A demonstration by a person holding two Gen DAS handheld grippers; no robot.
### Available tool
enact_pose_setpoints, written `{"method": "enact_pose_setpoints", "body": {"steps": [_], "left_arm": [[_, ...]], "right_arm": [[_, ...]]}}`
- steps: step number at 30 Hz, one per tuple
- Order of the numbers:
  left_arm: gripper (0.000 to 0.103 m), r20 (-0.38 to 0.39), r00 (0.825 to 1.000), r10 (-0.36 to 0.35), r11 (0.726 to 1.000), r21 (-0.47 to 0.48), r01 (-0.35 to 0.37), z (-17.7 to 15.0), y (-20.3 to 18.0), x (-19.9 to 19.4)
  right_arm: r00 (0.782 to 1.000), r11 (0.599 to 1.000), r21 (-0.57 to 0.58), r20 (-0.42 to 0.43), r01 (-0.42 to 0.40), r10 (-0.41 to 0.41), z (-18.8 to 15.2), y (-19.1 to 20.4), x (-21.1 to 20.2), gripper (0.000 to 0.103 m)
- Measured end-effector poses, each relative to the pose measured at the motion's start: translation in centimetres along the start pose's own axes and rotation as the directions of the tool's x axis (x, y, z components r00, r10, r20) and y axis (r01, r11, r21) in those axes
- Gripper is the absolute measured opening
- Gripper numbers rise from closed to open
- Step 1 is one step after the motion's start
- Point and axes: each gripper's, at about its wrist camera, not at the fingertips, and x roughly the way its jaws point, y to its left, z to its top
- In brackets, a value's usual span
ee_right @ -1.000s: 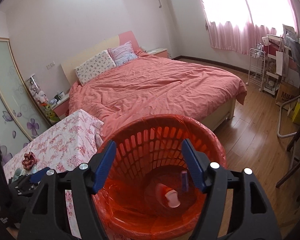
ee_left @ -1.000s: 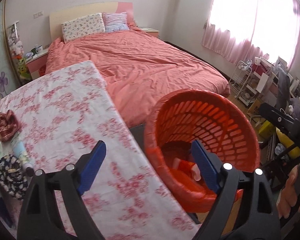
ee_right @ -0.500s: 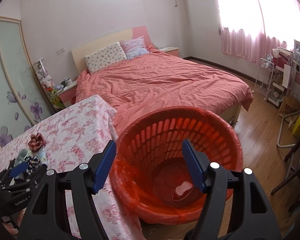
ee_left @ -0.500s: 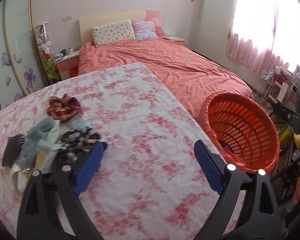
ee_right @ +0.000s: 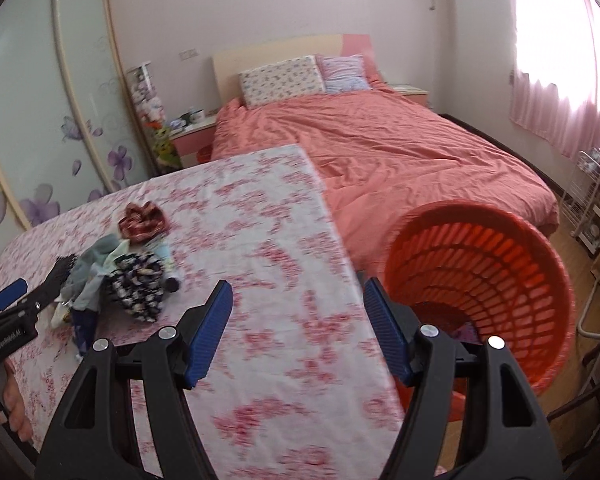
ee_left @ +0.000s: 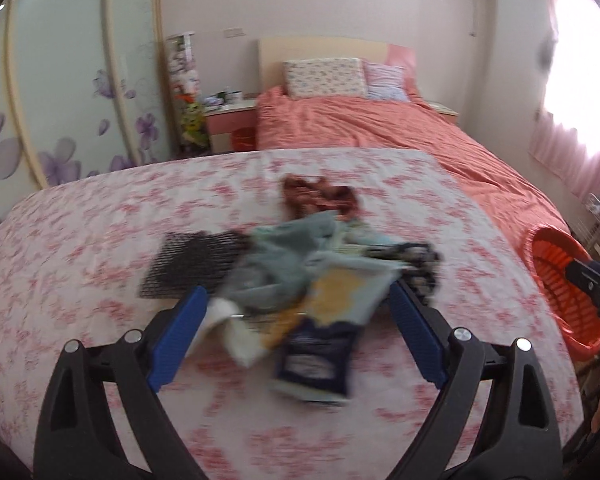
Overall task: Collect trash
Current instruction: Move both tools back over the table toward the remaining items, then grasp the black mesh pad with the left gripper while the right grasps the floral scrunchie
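A pile of trash (ee_left: 316,276) lies on the floral tablecloth (ee_left: 100,240): a dark blue packet (ee_left: 316,360), a yellow and pale wrapper (ee_left: 340,292), a black mesh piece (ee_left: 196,260), grey-blue cloth and a red-brown scrunchie (ee_left: 320,196). My left gripper (ee_left: 296,332) is open with its fingers either side of the pile's near end. The pile also shows in the right wrist view (ee_right: 120,276). My right gripper (ee_right: 298,332) is open and empty over the table's right edge. The orange basket (ee_right: 480,280) stands on the floor beside the table.
A bed with a salmon cover (ee_right: 400,160) lies beyond the table. A nightstand (ee_right: 192,136) and sliding wardrobe doors (ee_right: 40,120) are at the left. A wire rack (ee_right: 592,208) stands by the pink curtains at the right.
My left gripper has swung left from the basket to the trash pile on the table. My right gripper has moved left from above the basket to the table edge.
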Motion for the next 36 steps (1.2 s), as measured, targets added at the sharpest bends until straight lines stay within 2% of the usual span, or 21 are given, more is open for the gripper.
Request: {"method": "enact_pose_setpoints", "body": {"steps": [6, 10, 15, 17, 18, 19, 21, 27, 31, 32, 36], "left_arm": [[0.086, -0.006, 0.997, 0.073, 0.994, -0.080, -0.073, 0.3, 6.1, 1.0], [0.079, -0.026, 0.997, 0.077, 0.992, -0.099, -0.079, 0.1, 7.8, 1.8], [0.077, -0.044, 0.996, 0.077, 0.991, -0.108, -0.082, -0.4, 8.5, 2.4], [0.076, -0.048, 0.996, 0.073, 0.991, -0.107, -0.078, -0.5, 8.4, 2.6], [0.076, -0.049, 0.996, 0.069, 0.992, -0.106, -0.074, -0.4, 8.3, 2.8], [0.076, -0.050, 0.997, 0.065, 0.992, -0.105, -0.070, -0.4, 8.2, 2.9], [0.076, -0.051, 0.997, 0.056, 0.993, -0.100, -0.061, -0.3, 8.0, 3.1], [0.069, -0.083, 0.996, 0.039, 0.995, -0.083, -0.046, -0.2, 7.0, 4.6], [0.066, -0.107, 0.993, 0.039, 0.995, -0.086, -0.049, -0.4, 6.8, 5.4], [0.066, -0.110, 0.993, 0.039, 0.995, -0.087, -0.049, -0.5, 6.8, 5.5], [0.065, -0.112, 0.992, 0.048, 0.995, -0.078, -0.057, -0.4, 6.6, 5.7]], "right_arm": [[0.995, 0.993, -0.075, -0.025, -0.094, 0.092, -0.2, 6.0, 2.2, 0.063], [0.989, 0.983, -0.111, -0.041, -0.147, 0.143, 0.1, 9.3, 4.0, 0.057], [0.976, 0.974, -0.107, -0.109, -0.200, 0.188, 0.1, 11.8, 7.0, 0.049], [0.970, 0.970, -0.110, -0.136, -0.217, 0.202, -0.2, 12.4, 7.5, 0.038], [0.967, 0.968, -0.118, -0.151, -0.222, 0.203, -0.5, 12.5, 7.7, 0.022], [0.967, 0.968, -0.125, -0.162, -0.220, 0.199, -0.8, 12.6, 7.8, 0.009], [0.971, 0.970, -0.128, -0.149, -0.206, 0.187, -1.3, 12.1, 7.3, 0.005], [0.989, 0.991, -0.055, -0.088, -0.121, 0.116, -1.0, 8.4, 5.9, 0.004], [0.996, 0.999, -0.022, -0.077, 0.034, -0.036, -0.6, 5.7, 6.0, 0.004], [0.995, 0.999, -0.017, -0.081, 0.051, -0.053, -0.6, 5.4, 6.3, 0.004], [0.991, 0.999, 0.003, -0.127, 0.032, -0.032, -0.8, 4.5, 7.4, 0.005]]}}
